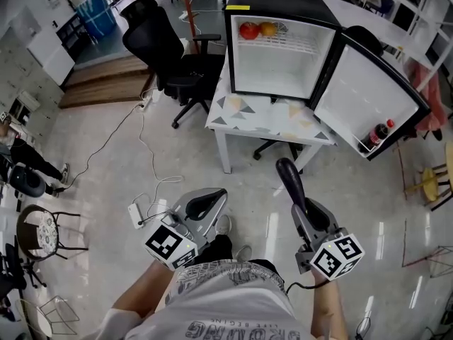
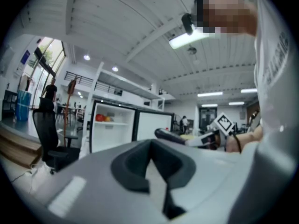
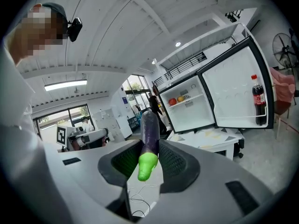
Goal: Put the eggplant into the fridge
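A dark purple eggplant [image 1: 289, 178] with a green stem end [image 3: 147, 164] sticks forward out of my right gripper [image 1: 303, 207], which is shut on it. In the right gripper view the eggplant [image 3: 150, 132] stands between the jaws of that gripper [image 3: 150, 146]. The small fridge [image 1: 279, 69] stands on a white table ahead, its door [image 1: 368, 101] swung wide to the right. My left gripper [image 1: 205, 202] hangs beside the right one, shut and holding nothing. The left gripper view shows its jaws [image 2: 150, 146] together, the eggplant [image 2: 169, 135] to the right and the fridge [image 2: 114, 134] beyond.
An apple [image 1: 249, 30] and an orange [image 1: 267, 28] lie on the fridge's top shelf. A cola bottle [image 1: 377, 134] stands in the door rack. A black office chair [image 1: 166, 52] stands left of the table [image 1: 269, 119]. A power strip [image 1: 136, 214] with cables lies on the floor.
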